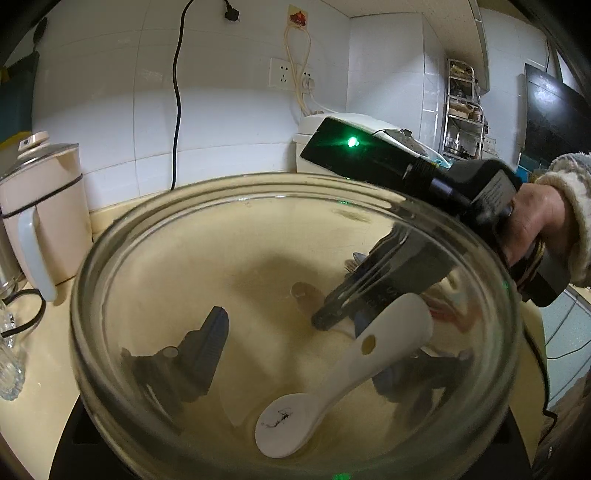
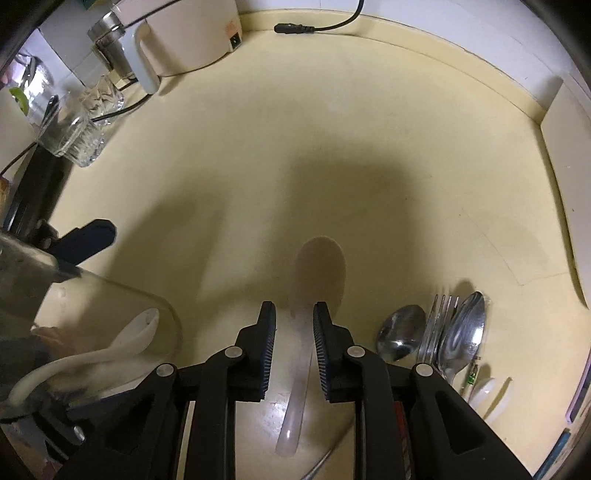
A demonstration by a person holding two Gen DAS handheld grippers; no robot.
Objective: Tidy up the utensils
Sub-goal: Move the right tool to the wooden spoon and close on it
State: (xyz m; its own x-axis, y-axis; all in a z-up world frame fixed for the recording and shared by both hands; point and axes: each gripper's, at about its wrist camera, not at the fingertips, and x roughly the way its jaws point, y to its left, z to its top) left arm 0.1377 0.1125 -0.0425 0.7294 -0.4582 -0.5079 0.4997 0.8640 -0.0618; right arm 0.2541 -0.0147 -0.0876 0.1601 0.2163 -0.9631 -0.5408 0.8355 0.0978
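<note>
My left gripper (image 1: 306, 343) is shut on a clear glass jar (image 1: 258, 184), its dark fingers (image 1: 218, 332) showing through the glass on either side. A white ceramic spoon (image 1: 332, 369) lies inside the jar. In the right wrist view the jar (image 2: 110, 291) and that spoon (image 2: 136, 332) sit at lower left. My right gripper (image 2: 294, 314) points down at the cream counter, open. Its pads straddle the neck of a translucent plastic spoon (image 2: 321, 266) lying flat, without pressing it. Seen from the left, the right gripper (image 1: 332, 317) is just beyond the jar.
Two metal spoons (image 2: 400, 332) and a fork (image 2: 439, 321) lie to the right of the gripper, with a pale plastic spoon (image 2: 484, 395) beyond. A cream kettle (image 2: 192, 37), glass tumblers (image 2: 74, 133) and a loose black plug (image 2: 295, 28) stand at the back. A rice cooker (image 1: 332, 125) sits by the wall.
</note>
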